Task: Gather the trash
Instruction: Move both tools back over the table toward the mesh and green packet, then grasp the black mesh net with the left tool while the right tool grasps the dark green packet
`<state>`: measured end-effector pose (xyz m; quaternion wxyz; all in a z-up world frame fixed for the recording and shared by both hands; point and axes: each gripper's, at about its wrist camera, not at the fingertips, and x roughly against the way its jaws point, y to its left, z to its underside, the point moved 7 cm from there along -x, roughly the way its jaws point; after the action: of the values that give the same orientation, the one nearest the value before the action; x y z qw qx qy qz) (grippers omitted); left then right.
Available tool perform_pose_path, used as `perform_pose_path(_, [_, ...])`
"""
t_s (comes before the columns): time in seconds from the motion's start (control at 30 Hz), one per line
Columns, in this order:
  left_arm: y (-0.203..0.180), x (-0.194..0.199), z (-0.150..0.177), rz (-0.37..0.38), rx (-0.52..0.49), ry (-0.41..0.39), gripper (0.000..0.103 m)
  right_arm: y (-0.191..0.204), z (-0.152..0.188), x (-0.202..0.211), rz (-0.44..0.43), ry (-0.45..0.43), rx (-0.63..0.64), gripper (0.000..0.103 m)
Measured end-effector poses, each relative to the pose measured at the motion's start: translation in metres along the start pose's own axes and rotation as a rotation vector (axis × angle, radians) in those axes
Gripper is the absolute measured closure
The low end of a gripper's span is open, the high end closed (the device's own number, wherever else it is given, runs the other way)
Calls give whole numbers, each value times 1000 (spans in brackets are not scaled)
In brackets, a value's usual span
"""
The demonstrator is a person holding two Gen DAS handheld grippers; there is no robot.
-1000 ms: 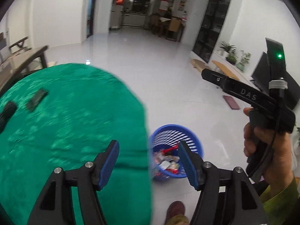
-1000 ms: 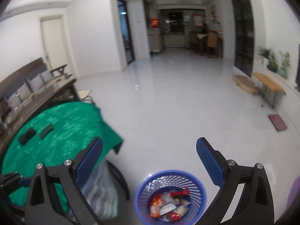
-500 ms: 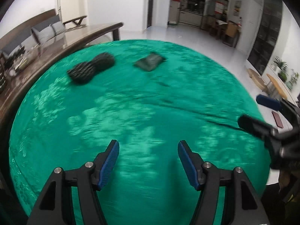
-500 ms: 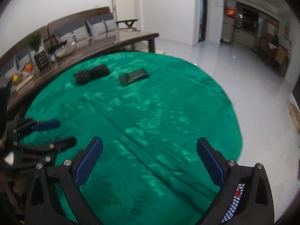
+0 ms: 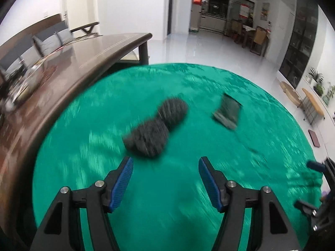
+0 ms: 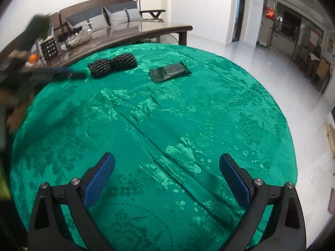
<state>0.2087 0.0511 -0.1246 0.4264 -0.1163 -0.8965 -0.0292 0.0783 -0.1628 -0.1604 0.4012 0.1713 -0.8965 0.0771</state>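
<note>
Green cloth (image 6: 188,125) covers the round counter to its edges, with white floor (image 6: 261,62) open on the right. Far across it lie a black knobbly lump (image 6: 112,64) and a dark packet (image 6: 170,71), apart. Left gripper (image 5: 165,177) and right gripper (image 6: 167,177) hover released, empty.

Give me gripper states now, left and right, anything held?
Left gripper: open, nothing between the fingers, above the green tablecloth.
Right gripper: open, empty, also over the cloth.
</note>
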Motion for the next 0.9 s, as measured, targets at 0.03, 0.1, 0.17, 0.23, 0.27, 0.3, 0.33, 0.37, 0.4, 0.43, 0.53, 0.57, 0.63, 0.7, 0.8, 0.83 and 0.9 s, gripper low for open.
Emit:
perform_pose_path(0.03, [4,-8,-9,11,-21,2,37,0,-1,0,0,-2,-1,3])
perform_pose_path(0.1, [5,-22,-19,31,-79,14,37,-1,-1,0,4,-3,-2,3])
perform_pose_path(0.17, [6,-38,-25,17,-141,27,37,-4,-2,-1,7,-1,-8,3])
perform_pose_path(0.23, [5,-53,-27,38,-170,52,37,-8,-2,-3,13,3,-19,3])
perform_pose_path(0.27, [5,-57,-26,43,-178,61,37,-10,-2,-4,15,5,-23,3])
perform_pose_path(0.3, [6,-62,-26,46,-189,66,37,-14,-3,-4,18,5,-30,3])
perform_pose_path(0.33, [6,-67,-25,49,-201,64,37,-17,-5,-5,22,5,-36,3])
perform_pose_path(0.37, [5,-69,-24,53,-203,61,37,-20,-7,-6,25,6,-40,3])
perform_pose_path(0.4, [6,-69,-23,70,-193,52,38,-24,-10,-9,29,11,-49,3])
perform_pose_path(0.43, [6,-69,-21,92,-178,43,54,-27,-12,-11,30,15,-56,3])
perform_pose_path(0.53, [9,-61,-17,83,-128,15,62,-36,-25,-27,21,38,-114,3])
perform_pose_path(0.57, [11,-58,-14,75,-102,13,63,-37,-31,-34,15,49,-139,6])
perform_pose_path(0.63, [16,-47,-3,39,-31,12,63,-38,-49,-56,0,71,-195,12])
perform_pose_path(0.7, [21,-38,7,-9,14,19,63,-35,-67,-79,-9,98,-236,19])
perform_pose_path(0.8, [25,-24,16,-26,64,7,63,-24,-99,-117,-15,122,-303,22])
perform_pose_path(0.83, [26,-21,19,-40,74,0,63,-20,-108,-124,1,123,-307,22])
perform_pose_path(0.9, [28,-17,22,-64,80,-6,63,-13,-128,-146,39,130,-338,18])
